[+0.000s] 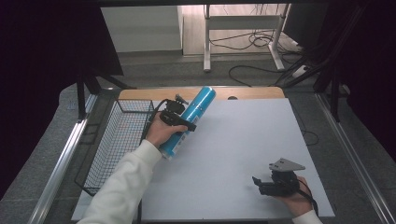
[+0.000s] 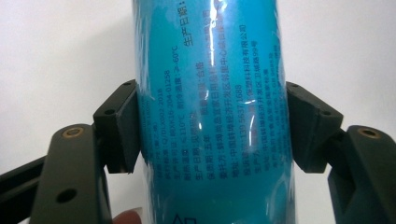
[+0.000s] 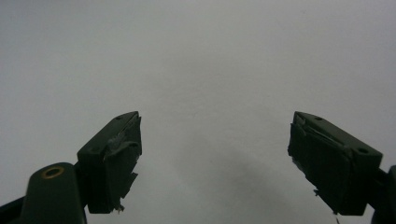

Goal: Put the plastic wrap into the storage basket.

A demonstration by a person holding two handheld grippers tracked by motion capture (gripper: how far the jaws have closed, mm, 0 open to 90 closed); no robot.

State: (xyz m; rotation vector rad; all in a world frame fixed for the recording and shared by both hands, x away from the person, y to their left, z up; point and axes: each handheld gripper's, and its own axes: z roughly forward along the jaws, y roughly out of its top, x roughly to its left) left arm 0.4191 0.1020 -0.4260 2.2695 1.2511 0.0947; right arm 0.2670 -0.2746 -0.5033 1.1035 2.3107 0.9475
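In the high view the left gripper [image 1: 180,122] is clamped across a long, glossy blue cylindrical can [image 1: 189,121], which lies slanted over the left part of the white tabletop [image 1: 243,149], its far end pointing away from the person and just beside the black wire-mesh basket [image 1: 119,140] at the table's left edge. The right gripper [image 1: 266,183] rests low near the front right of the table, well apart from the can. In the left gripper view the jaws press on both sides of the can's printed blue body [image 2: 210,116], so the grasp looks firm, and a fingertip [image 2: 127,217] peeks in at the bottom edge. In the right gripper view the jaws stand wide apart over bare white surface, holding nothing. The step in hand appears to be carrying the can; the next move probably calls for swinging it sideways over the basket's rim and lowering it inside before letting go.
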